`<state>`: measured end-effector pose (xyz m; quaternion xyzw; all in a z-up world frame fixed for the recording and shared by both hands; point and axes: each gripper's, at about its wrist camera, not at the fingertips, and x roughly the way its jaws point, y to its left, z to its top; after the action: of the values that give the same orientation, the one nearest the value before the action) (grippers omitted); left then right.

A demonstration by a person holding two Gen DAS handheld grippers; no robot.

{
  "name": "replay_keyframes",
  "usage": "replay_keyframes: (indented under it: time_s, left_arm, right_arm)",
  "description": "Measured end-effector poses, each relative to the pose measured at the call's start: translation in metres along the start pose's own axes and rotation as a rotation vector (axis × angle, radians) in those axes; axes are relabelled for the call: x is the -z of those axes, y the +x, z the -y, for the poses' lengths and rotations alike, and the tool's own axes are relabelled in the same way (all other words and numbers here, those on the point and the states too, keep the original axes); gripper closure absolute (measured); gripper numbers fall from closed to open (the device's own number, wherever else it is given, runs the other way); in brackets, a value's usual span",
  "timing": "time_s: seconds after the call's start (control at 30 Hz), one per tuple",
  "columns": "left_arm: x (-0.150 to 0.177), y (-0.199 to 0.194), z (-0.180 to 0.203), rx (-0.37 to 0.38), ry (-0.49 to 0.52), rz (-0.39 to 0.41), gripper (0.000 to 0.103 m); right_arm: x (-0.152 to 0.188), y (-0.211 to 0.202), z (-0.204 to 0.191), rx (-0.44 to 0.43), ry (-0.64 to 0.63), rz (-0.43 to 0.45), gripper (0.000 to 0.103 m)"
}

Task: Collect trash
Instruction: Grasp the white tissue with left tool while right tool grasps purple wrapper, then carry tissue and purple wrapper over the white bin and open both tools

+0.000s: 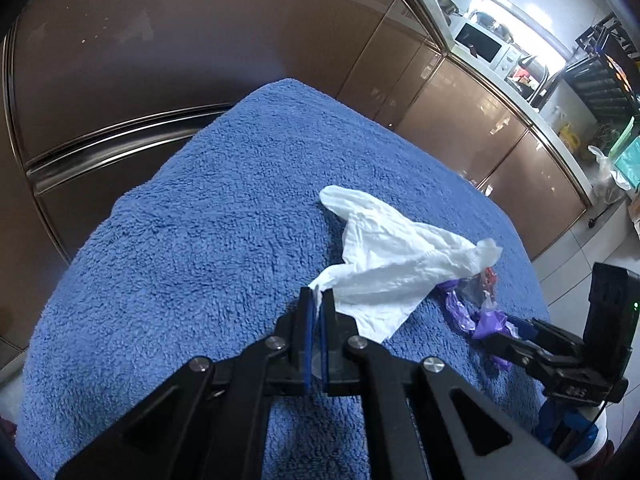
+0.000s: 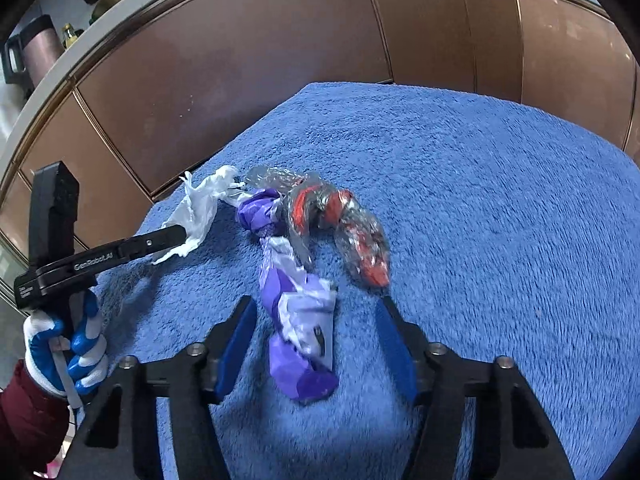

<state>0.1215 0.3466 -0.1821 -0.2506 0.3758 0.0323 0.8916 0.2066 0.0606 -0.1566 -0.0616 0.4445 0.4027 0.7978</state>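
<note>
Trash lies scattered on a blue towel [image 1: 192, 240] that covers a raised surface in front of brown cabinet doors [image 1: 460, 112]. The left gripper [image 1: 319, 300] has its jaws pressed together on a corner of a crumpled white tissue [image 1: 396, 256], which spreads out from the fingertips across the middle of the towel toward its right edge. In the right wrist view the same tissue [image 2: 204, 208] sits near the towel's left edge, caught in the left gripper [image 2: 176, 236], whose handle is held by a hand in a blue and white glove [image 2: 80, 344]. The right gripper [image 2: 316, 312] has its jaws spread wide, one on each side of a twisted purple wrapper [image 2: 296, 320] lying on the towel, without touching it. Just beyond the purple wrapper, and touching its far end, lies a crinkled clear wrapper with red print [image 2: 340, 224]. From the left wrist view, the purple wrapper [image 1: 484, 316] rests near the towel's right edge, just beside the tissue, with the right gripper [image 1: 508, 330] close over it.
</note>
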Motion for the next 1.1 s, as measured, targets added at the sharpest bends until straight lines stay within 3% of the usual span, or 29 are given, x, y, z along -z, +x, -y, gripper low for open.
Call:
replay_keyframes:
  time_s: [0.07, 0.1, 0.6, 1.1]
  left_arm:
    - [-0.001, -0.001, 0.000, 0.001, -0.003, 0.004, 0.101]
    - [-0.002, -0.001, 0.000, 0.001, -0.003, 0.005, 0.101]
    - [0.006, -0.019, 0.013, 0.016, 0.008, 0.026, 0.101]
    - [0.013, -0.086, 0.046, 0.026, 0.059, 0.099, 0.101]
  right_arm:
    - [-0.004, 0.003, 0.001, 0.017, -0.011, -0.007, 0.068]
    - [-0.008, 0.004, 0.002, 0.023, -0.011, -0.005, 0.071]
    - [-0.009, -0.037, 0.056, 0.152, 0.119, 0.100, 0.072]
    - [0.031, -0.112, 0.055, 0.171, 0.183, 0.190, 0.072]
